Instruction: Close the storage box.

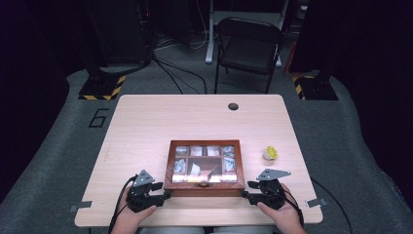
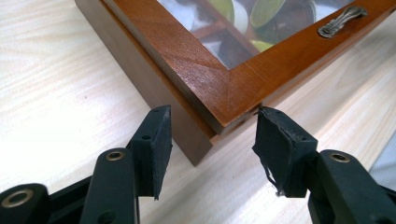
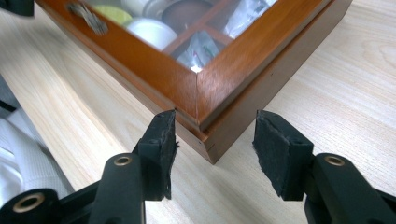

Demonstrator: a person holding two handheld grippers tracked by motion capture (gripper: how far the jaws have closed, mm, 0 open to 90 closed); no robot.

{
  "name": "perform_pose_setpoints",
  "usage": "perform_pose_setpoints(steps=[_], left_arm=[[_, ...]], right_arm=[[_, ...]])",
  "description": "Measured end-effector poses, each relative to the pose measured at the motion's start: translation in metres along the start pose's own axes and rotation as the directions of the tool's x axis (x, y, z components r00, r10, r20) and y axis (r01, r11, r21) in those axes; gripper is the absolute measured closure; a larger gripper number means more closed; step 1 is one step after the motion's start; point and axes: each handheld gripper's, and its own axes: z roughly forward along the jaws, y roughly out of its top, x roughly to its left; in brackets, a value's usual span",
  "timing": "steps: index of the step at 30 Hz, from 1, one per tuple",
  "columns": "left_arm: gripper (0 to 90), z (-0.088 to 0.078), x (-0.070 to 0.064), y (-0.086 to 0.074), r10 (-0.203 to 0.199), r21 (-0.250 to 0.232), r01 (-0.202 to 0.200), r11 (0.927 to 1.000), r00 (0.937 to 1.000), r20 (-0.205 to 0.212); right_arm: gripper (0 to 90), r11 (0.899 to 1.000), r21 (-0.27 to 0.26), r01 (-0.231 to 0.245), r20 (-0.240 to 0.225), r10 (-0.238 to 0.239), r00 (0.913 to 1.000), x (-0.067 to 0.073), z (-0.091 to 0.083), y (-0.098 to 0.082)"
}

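Wooden box (image 1: 204, 167) with a glass lid sits flat on the desk (image 1: 160, 117), lid down, toward the desk's near edge and about centred across it. Inside, seen through the glass: a grid of compartments with small wrapped packets (image 1: 180, 165) and round items; contents too small to name. Metal handle (image 2: 342, 21) on the lid's front rail, mid-span.

Left tool (image 1: 161, 195) is at the box's near-left corner. In the left gripper view, the corner (image 2: 219, 122) pokes into the gap between the pads. The far pad (image 2: 280, 144) touches the front edge right at the lid seam; the other pad (image 2: 156, 144) stands just off the side wall. Jaws apart, not clamped.

Right tool (image 1: 247, 194) is at the box's near-right corner, mirror setup. In the right gripper view, the corner (image 3: 208, 140) sits between the pads. One pad (image 3: 163, 144) is just beside the front face, contact unclear. The other pad (image 3: 278, 149) has clear air to the side wall. Jaws apart, nothing gripped.

Both hands, left (image 1: 130, 217) and right (image 1: 285, 212), come in from the desk's near edge, either side of the box.

Right of the box, well apart from it: a small yellow-white object (image 1: 270, 153) on the desk. Beyond the box, near the desk's far edge: a round cable hole (image 1: 233, 106). Past the desk, a folding chair (image 1: 249, 46) on the floor.
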Motion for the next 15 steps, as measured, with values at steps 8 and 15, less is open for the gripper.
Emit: perform_pose_setpoints(steps=[8, 15], left_arm=[[44.4, -0.007, 0.007, 0.0, -0.044, -0.035, 0.043, 0.9984, 0.999, -0.01], [42.8, -0.014, 0.016, 0.001, -0.073, -0.073, 0.071, 0.9948, 0.997, -0.026]], right_arm=[[46.7, 0.999, -0.033, -0.038, -0.003, 0.038, 0.9993, -0.003, -0.009, -0.001], [45.5, 0.993, -0.092, -0.074, -0.001, 0.074, 0.9972, -0.008, -0.02, 0.002]])
